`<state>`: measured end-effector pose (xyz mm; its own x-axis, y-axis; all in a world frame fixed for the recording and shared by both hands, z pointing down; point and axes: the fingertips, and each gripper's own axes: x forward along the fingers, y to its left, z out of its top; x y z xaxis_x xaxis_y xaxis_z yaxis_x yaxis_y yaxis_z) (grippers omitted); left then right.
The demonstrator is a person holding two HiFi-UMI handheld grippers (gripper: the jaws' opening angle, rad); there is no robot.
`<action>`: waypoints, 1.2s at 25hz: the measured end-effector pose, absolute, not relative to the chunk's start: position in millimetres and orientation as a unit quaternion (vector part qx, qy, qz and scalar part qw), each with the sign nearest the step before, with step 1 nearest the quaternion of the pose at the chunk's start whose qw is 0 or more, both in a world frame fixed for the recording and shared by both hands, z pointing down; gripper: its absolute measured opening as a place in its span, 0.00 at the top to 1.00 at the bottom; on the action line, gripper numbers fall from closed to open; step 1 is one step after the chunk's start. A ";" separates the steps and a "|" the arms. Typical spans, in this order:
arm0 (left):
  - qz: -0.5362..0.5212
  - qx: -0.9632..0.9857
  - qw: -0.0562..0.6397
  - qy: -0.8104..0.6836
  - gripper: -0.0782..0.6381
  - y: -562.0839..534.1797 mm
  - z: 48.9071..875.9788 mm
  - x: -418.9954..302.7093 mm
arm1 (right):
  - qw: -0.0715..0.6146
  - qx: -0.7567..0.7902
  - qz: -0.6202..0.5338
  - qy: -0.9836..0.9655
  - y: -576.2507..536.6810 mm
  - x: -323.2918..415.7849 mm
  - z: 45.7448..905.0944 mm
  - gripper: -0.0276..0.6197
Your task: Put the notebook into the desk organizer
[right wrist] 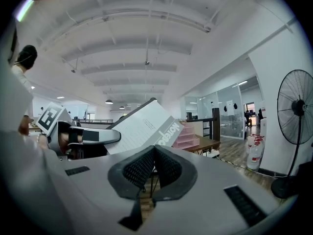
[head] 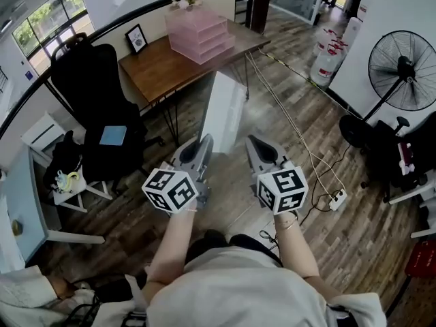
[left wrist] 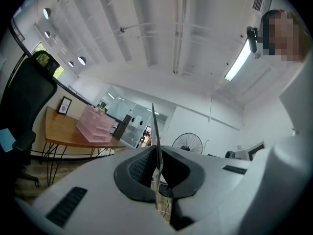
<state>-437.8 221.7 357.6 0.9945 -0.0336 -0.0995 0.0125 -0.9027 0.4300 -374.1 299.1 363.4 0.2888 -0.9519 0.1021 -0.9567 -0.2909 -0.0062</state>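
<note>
white flat notebook (head: 223, 111), pink tiered desk organizer (head: 199, 34)

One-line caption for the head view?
Left gripper holds the white notebook, facing the pink desk organizer on the wooden desk.

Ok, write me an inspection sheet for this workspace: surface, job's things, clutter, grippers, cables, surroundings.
Surface: wooden desk, ahead of the person.
Job's things: pink desk organizer on the desk; white notebook held upright in the air, not yet in the organizer.
Clutter: picture frame on the desk; blue item on the black chair.
Grippers: left gripper shut on the notebook's edge; right gripper jaws together, empty.
Cables: white cable across the wood floor to a power strip.
Surroundings: standing fan, water bottles.
</note>
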 end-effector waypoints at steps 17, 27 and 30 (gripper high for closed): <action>-0.026 0.970 0.242 0.009 0.87 206.0 389.5 -352.1 | 0.025 0.794 0.083 -0.601 277.0 -309.0 405.0 0.94; -0.044 0.968 0.244 0.026 0.87 110.8 366.1 -244.3 | 0.023 0.809 0.060 -0.584 181.6 -197.9 375.7 0.94; -0.053 0.969 0.239 0.033 0.87 76.9 350.5 -210.4 | 0.025 0.814 0.053 -0.578 152.3 -164.0 365.3 0.94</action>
<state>-210.4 76.9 350.5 0.9921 0.0390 -0.1193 0.0899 -0.8840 0.4588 -164.0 152.3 365.3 0.3260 -0.9383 0.1150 -0.9436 -0.3305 -0.0210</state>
